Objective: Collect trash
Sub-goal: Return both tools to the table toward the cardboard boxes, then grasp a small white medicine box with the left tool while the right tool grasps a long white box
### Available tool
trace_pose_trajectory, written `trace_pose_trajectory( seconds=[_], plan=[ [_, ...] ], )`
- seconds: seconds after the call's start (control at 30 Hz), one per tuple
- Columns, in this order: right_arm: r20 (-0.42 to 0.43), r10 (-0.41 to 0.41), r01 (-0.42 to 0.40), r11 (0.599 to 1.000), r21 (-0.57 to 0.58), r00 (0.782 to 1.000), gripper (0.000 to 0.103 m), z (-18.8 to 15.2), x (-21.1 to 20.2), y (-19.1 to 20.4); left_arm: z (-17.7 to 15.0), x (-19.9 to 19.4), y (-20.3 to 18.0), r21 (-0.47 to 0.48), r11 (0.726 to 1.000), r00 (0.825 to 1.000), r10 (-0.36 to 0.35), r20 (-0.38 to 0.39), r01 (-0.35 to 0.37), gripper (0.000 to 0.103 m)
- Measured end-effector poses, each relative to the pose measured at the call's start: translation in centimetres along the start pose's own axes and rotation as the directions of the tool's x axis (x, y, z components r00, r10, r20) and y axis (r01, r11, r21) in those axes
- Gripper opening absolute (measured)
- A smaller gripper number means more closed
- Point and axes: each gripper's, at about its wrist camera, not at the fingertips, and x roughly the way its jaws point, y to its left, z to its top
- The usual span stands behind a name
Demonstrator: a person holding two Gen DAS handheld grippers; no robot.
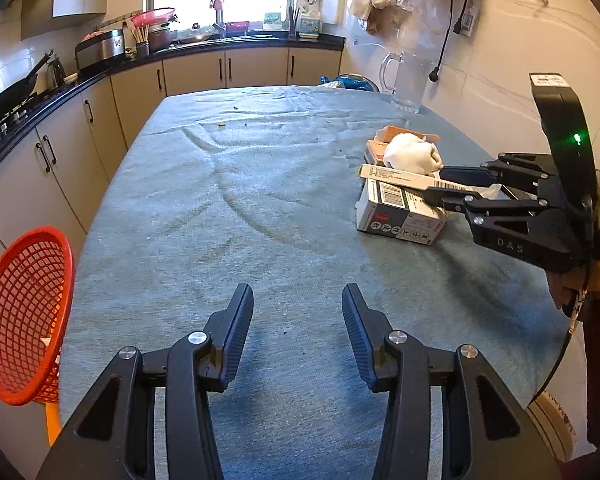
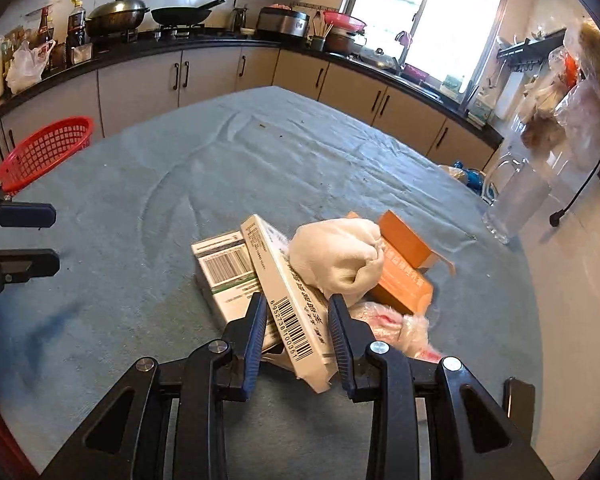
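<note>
Your right gripper point(image 2: 296, 336) has its jaws around the long white carton point(image 2: 288, 300), lying atop the trash pile on the bench point(image 2: 140, 200). Your left gripper point(image 1: 298, 316) hovers with jaws spread, the red basket point(image 1: 20, 320) at the bench's left edge.

Left of your trash pile point(image 2: 300, 280), tablecloth point(image 1: 240, 200) lies bare to the red basket point(image 1: 24, 320); glass pitcher point(image 2: 512, 204) blocks beyond-right.
</note>
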Motion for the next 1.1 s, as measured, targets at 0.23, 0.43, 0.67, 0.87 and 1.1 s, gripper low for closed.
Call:
trace_pose_trajectory(
  seconds=[0.23, 0.43, 0.67, 0.87, 1.1],
  plan=[
    [0.057, 0.064, -0.072, 0.984, 0.16, 0.996, 0.016, -0.6, -1.7, -2.6, 0.7, 0.8, -0.8, 0.012, 1.0, 1.0, -0.016, -0.014, 0.016, 0.052],
    [0.15, 0.154, -0.196, 0.924, 0.33, 0.977, 0.016, -1.8, -4.5, -5.2, 3.8, 1.8, -1.5, 0.033, 0.996, 0.996, -0.085, -0.018, 0.086, 0.056],
    [0.238, 0.194, -0.285, 0.846, 0.451, 0.952, 0.016, -4.1, -7.2, -7.3, 8.7, 5.4, -2.7, 0.045, 0.977, 0.978, -0.204, -0.05, 0.206, 0.061],
    [0.247, 0.194, -0.297, 0.811, 0.505, 0.949, 0.016, -5.9, -7.8, -8.6, 11.4, 10.6, -4.2, 0.053, 0.94, 0.932, -0.326, -0.16, 0.338, 0.061],
    [0.256, 0.201, -0.312, 0.788, 0.532, 0.945, 0.016, -7.1, -7.8, -9.4, 9.0, 9.5, -5.6, 0.098, 0.896, 0.882, -0.398, -0.253, 0.433, 0.061]
  ],
)
